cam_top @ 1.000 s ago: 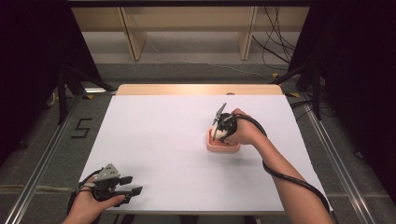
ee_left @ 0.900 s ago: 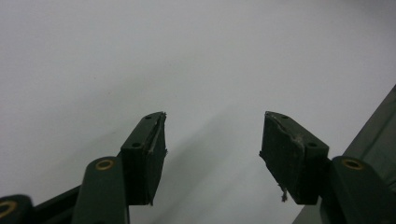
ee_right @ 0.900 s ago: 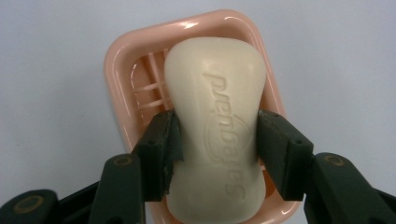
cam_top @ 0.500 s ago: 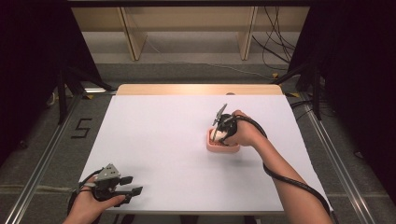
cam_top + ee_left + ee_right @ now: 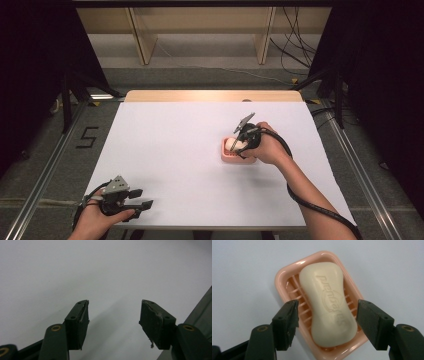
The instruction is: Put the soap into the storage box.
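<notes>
A cream bar of soap (image 5: pixel 328 303) lies in a pink ribbed soap dish (image 5: pixel 287 275) on the white table, right of centre in the high view (image 5: pixel 227 152). My right gripper (image 5: pixel 327 315) hangs just over the dish, its jaws having just been opening; they stand wide on either side of the soap without pressing it. In the high view the right gripper (image 5: pixel 240 142) covers much of the dish. My left gripper (image 5: pixel 142 200) rests near the table's front left edge, open with nothing between its fingers (image 5: pixel 113 321).
The white table top (image 5: pixel 175 140) has a wooden strip (image 5: pixel 210 96) along its far edge. Metal rails run along the floor on both sides. Shelving and cables stand behind the table. A cable trails from the right gripper along the forearm.
The right gripper's jaws have spread apart over the soap dish, leaving the soap lying in it. Both hands have stayed about where they were.
</notes>
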`<state>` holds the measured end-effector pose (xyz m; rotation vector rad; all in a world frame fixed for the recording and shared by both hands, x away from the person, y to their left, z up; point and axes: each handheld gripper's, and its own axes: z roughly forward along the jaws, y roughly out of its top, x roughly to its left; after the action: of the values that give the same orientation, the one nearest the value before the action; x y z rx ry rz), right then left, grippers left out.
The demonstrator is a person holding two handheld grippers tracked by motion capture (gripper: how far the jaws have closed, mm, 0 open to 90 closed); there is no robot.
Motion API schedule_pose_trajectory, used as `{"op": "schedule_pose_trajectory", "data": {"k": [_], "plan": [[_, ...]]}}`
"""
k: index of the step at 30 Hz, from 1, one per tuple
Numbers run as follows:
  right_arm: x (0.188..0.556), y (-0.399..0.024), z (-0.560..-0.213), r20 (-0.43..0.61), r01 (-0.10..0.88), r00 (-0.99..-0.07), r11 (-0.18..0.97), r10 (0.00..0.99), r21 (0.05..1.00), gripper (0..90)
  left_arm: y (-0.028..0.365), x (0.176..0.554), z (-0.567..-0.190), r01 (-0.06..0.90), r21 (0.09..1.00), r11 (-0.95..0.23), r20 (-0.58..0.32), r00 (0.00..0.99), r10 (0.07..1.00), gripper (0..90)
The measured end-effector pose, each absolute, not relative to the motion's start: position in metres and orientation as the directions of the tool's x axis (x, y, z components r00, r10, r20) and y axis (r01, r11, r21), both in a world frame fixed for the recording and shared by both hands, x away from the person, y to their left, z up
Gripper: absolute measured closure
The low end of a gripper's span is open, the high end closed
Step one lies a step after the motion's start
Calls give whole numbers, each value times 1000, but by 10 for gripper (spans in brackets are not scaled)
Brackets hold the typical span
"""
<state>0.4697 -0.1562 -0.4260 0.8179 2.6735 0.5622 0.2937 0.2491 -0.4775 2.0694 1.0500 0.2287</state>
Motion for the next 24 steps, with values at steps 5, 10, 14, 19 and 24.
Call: {"op": "schedule_pose_trajectory", "data": {"k": [5,10,14,19,24], "plan": [[457,-167,-427,-148,481,-765,709,627,516,348,250,294,-477,598,717,-359,-177,654,736,395],[445,-177,-431,-135,484,-762,695,634,532,348,250,294,-478,596,721,-354,-174,650,740,395],[433,-187,-435,-134,484,-760,691,636,537,347,250,294,-478,603,718,-349,-184,647,740,395],[411,-196,-446,-126,485,-730,638,672,598,373,249,294,-479,606,715,-348,-184,644,743,394],[393,-202,-457,-113,462,-729,607,675,646,390,249,295,-481,616,704,-354,-178,635,752,394]]}}
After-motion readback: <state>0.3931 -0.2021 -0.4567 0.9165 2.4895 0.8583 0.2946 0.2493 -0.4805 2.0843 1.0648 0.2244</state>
